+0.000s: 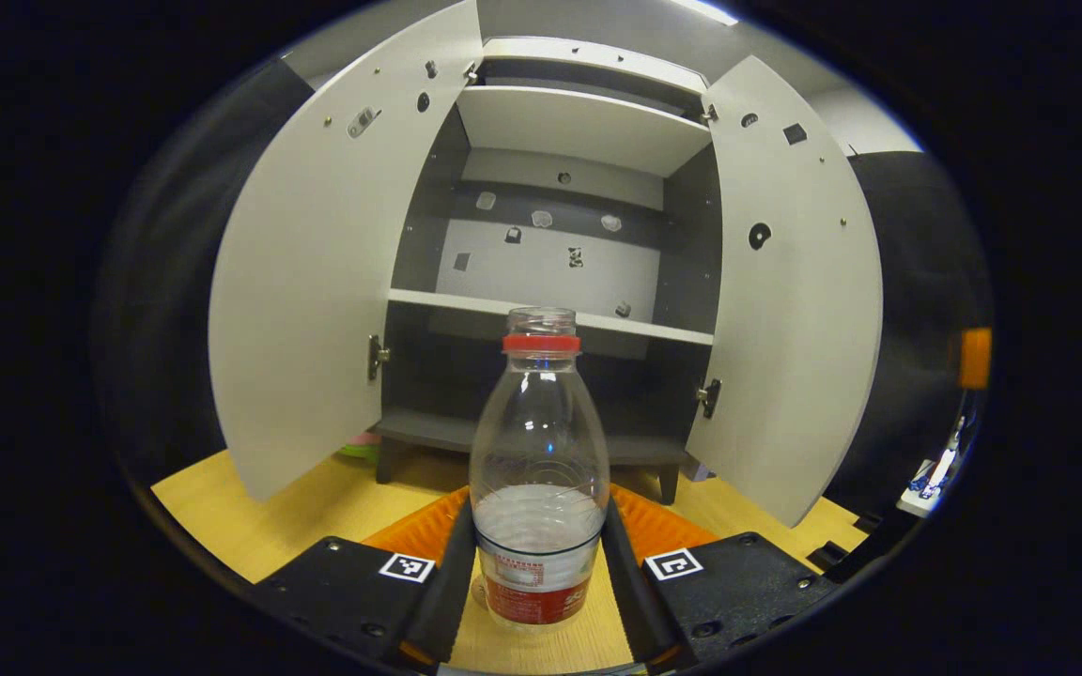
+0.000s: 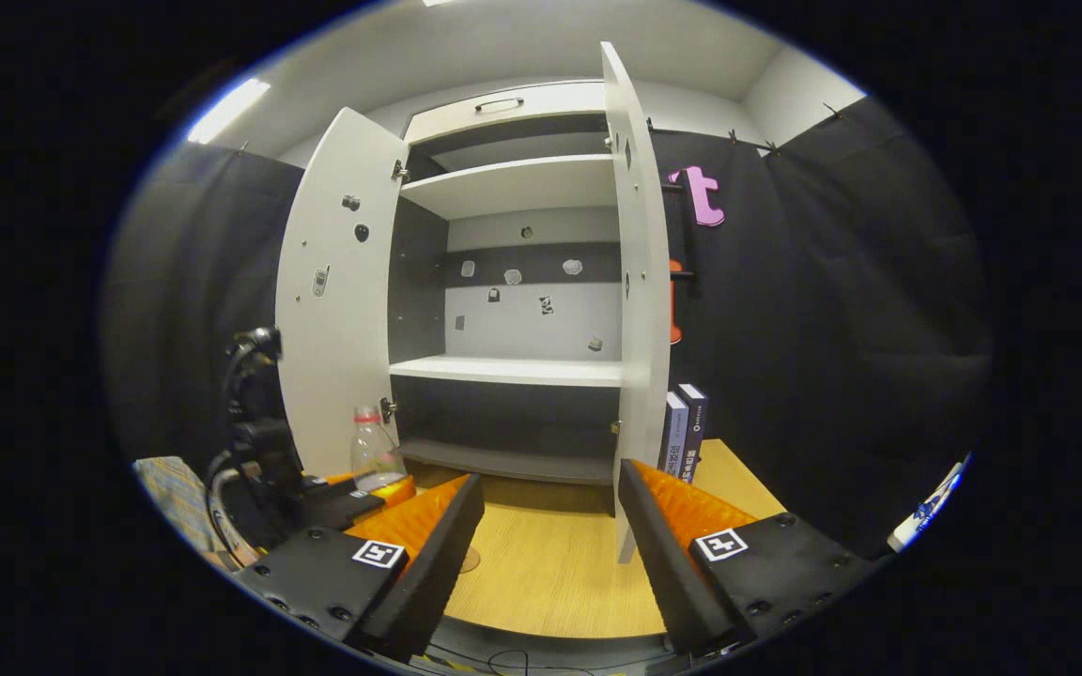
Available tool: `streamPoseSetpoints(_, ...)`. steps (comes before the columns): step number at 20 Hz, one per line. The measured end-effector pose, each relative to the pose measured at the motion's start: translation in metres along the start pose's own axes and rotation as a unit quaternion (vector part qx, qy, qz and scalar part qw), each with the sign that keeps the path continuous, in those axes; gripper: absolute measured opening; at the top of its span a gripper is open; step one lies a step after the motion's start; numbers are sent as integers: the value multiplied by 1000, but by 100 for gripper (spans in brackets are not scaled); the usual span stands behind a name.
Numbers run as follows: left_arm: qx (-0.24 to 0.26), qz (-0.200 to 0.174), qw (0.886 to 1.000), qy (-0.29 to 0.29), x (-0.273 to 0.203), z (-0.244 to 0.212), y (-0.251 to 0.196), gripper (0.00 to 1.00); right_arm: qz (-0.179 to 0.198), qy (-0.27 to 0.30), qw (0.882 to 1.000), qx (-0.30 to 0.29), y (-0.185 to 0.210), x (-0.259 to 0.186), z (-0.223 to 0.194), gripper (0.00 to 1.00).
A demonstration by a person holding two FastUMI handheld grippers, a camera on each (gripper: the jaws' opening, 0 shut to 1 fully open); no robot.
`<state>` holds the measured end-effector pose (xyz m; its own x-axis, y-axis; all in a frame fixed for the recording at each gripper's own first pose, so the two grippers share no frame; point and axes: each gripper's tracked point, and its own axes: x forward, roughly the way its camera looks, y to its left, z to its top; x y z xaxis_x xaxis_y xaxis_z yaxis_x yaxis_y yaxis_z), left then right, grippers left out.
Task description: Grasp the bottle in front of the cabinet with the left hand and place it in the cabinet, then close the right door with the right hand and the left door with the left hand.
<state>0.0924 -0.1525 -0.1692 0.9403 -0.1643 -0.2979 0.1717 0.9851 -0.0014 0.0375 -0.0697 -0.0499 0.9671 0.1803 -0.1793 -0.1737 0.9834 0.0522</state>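
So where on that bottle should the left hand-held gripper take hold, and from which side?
Low on the body, around the label band, coming in level from the front, away from the cabinet. The bottle stands upright on the table, its sides straightest there, and the left hand-held gripper already has a finger on each flank.

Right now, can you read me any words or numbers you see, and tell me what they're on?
Red label on the bottle: print too blurred to read.
Two dark boxes beside the cabinet: spine text too small to read.
Square tags: black-and-white patterns, no words.
Nothing here can be quoted.
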Motion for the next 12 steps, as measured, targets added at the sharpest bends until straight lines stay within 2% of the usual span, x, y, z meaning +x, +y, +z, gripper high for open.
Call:
streamPoseSetpoints(3, -1, 16, 999, -35, -22, 80, -4, 67, 18, -3, 1000, 6, -27, 6, -2, 96)
streamPoseSetpoints(6, 28, 25, 998, -54, -17, 150, -13, 68, 10, 0, 1000, 17, -59, 3, -7, 97)
streamPoseSetpoints(9, 38, 3, 996, -81, 13, 209, -32, 69, -34, -7, 999, 35, -93, -6, -7, 96)
streamPoseSetpoints(12, 42, -29, 995, -90, 71, 245, -44, 69, -108, -6, 993, 46, -129, -15, -11, 97)
